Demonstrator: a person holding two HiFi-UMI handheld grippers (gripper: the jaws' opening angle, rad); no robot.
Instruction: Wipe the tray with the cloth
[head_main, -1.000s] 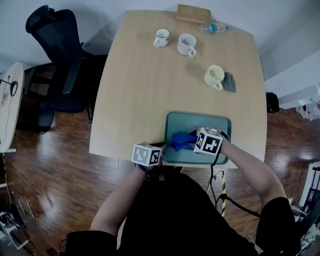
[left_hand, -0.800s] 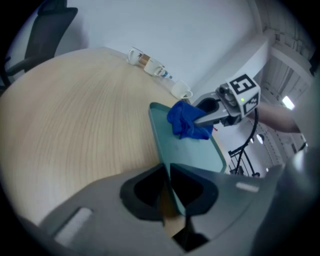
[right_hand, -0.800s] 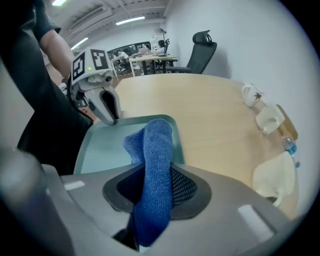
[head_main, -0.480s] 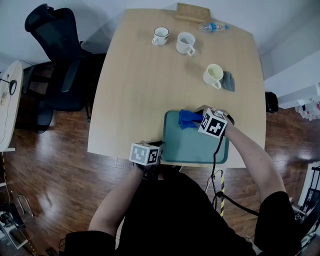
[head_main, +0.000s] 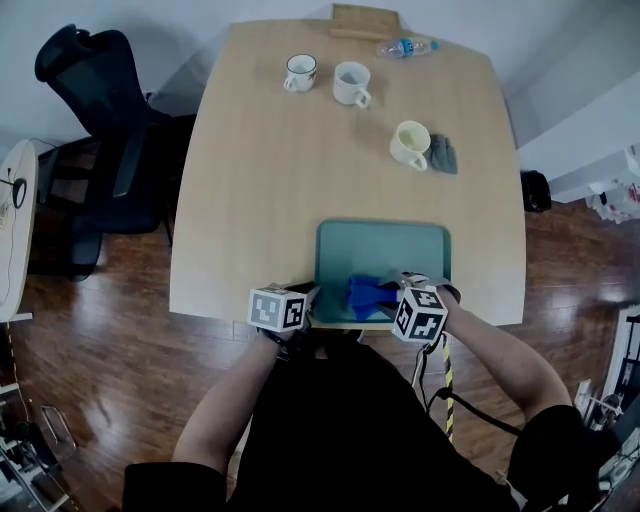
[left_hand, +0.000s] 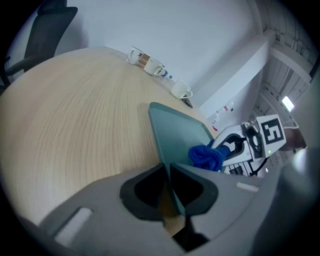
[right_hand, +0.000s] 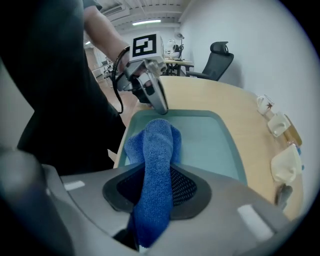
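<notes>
Jaws of right gripper (head_main: 391, 292) clamp the cloth (head_main: 362, 292) on the tray (head_main: 380, 250); left gripper (head_main: 312, 299) pinches its rim.

the left gripper (head_main: 310, 300) is pinched on the tray (head_main: 380, 240) rim. the right gripper (head_main: 388, 294) points steeply down, squeezing the cloth (head_main: 363, 293).

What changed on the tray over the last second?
The right gripper, shut on the blue cloth, swept it from the near side of the tray out to the far left corner, then back toward the person. The left gripper stays clamped on the tray's near left edge. The tray and the mugs have not moved.
</notes>
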